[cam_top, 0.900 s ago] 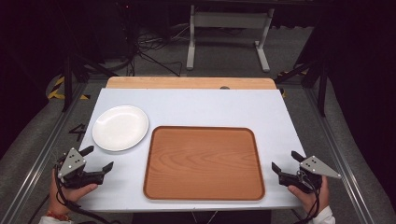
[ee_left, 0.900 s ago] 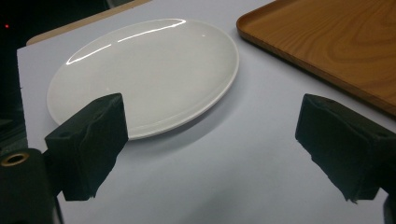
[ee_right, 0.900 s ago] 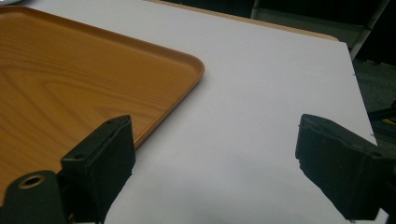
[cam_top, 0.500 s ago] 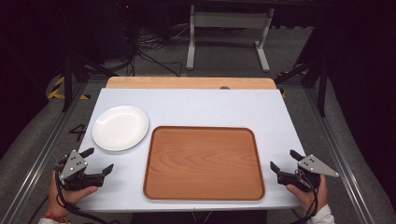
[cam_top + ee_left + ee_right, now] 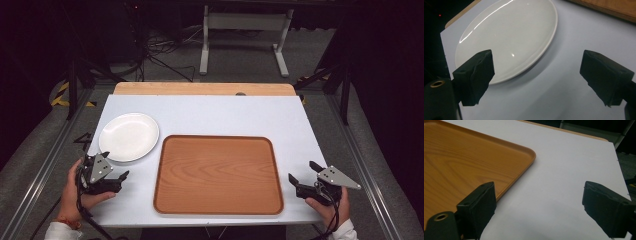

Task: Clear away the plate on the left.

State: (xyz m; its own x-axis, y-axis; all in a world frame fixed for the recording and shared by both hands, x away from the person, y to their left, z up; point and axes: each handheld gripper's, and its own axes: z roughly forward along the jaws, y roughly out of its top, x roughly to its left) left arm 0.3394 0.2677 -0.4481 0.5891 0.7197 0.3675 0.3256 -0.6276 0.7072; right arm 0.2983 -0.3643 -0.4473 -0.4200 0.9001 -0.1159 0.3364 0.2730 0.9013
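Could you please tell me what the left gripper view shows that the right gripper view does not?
The left gripper view shows the white plate, bare and glossy, lying just beyond the left gripper, whose jaws stand wide apart with one jaw in front of the plate's near rim. The right gripper view shows a broad stretch of the wooden tray, with its rounded corner, ahead of the right gripper, also open and holding nothing. Both show the white table top between a pair of black jaws; the left gripper view also catches a sliver of the tray at its upper right.
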